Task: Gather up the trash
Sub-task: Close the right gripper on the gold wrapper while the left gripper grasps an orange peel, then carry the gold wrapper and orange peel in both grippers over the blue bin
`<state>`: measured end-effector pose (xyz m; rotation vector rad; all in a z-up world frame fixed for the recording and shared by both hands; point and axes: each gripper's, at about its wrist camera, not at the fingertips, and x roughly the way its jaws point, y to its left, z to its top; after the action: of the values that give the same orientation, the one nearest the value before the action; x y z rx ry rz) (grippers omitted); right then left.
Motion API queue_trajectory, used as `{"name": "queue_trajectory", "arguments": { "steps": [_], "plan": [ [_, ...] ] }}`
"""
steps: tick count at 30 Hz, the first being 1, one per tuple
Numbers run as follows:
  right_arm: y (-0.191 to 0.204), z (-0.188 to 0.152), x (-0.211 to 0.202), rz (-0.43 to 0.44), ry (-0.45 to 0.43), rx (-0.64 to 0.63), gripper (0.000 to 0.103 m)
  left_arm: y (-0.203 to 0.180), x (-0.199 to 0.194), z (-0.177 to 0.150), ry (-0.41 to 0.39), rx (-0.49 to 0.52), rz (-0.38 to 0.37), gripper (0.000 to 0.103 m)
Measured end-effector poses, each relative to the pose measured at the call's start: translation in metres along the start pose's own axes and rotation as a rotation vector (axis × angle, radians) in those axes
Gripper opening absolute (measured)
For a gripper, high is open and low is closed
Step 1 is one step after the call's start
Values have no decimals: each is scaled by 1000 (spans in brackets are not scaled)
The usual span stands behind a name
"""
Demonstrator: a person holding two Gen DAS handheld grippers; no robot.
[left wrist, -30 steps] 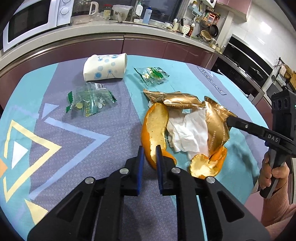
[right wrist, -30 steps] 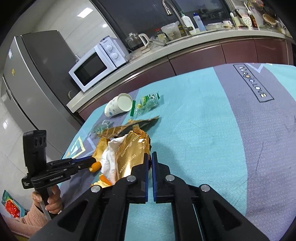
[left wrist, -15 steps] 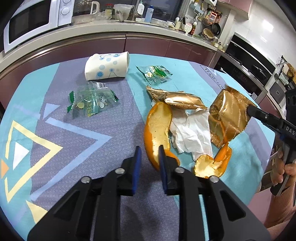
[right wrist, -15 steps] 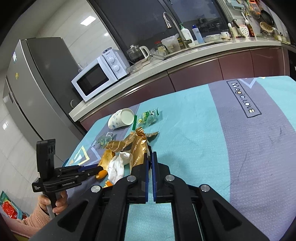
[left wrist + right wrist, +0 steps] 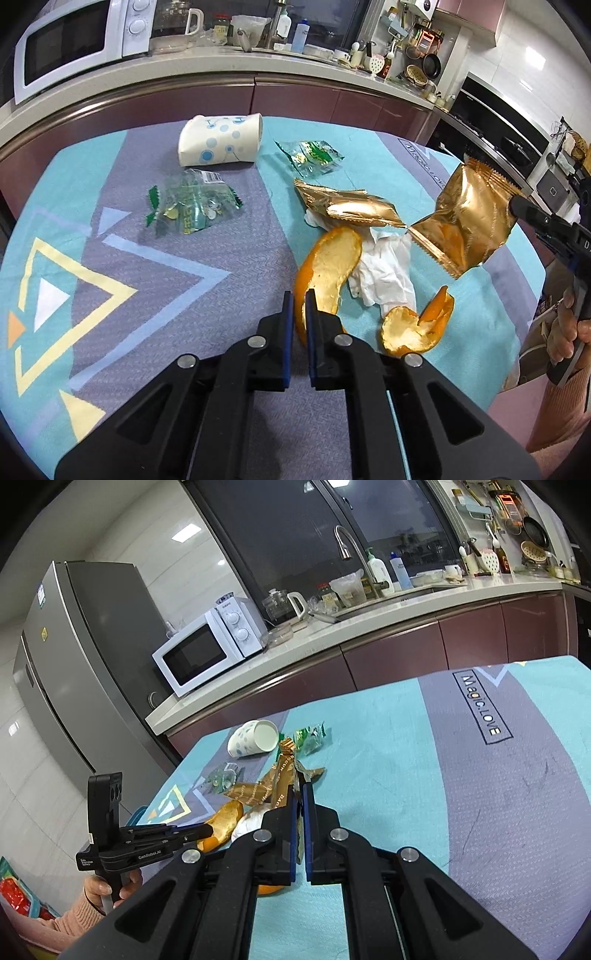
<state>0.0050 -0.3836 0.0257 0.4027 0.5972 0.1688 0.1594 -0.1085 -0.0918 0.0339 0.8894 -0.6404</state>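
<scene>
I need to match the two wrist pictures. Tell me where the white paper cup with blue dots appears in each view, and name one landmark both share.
Left wrist view: the white paper cup with blue dots lies on its side at upper centre, its mouth toward the right.
Right wrist view: the cup lies left of centre, its open mouth facing the camera.
Shared landmark: the white microwave oven on the counter behind the table.

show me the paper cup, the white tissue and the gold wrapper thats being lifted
paper cup point(image 5: 218, 142), left wrist view, on its dotted side wall
white tissue point(image 5: 384, 271), left wrist view, on its crumpled middle
lifted gold wrapper point(image 5: 469, 218), left wrist view, on its shiny face
</scene>
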Motion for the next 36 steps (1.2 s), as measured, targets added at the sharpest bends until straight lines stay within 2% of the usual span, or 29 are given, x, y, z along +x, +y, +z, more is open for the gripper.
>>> {"name": "queue_trajectory", "arguments": {
  "steps": [13, 36],
  "plan": [
    [20, 6, -6, 57, -28, -27, 2, 19, -31, -12, -48, -30, 9, 7],
    [61, -3, 28, 177, 48, -60, 2, 58, -74, -36, -101, -108, 43, 7]
  ]
}}
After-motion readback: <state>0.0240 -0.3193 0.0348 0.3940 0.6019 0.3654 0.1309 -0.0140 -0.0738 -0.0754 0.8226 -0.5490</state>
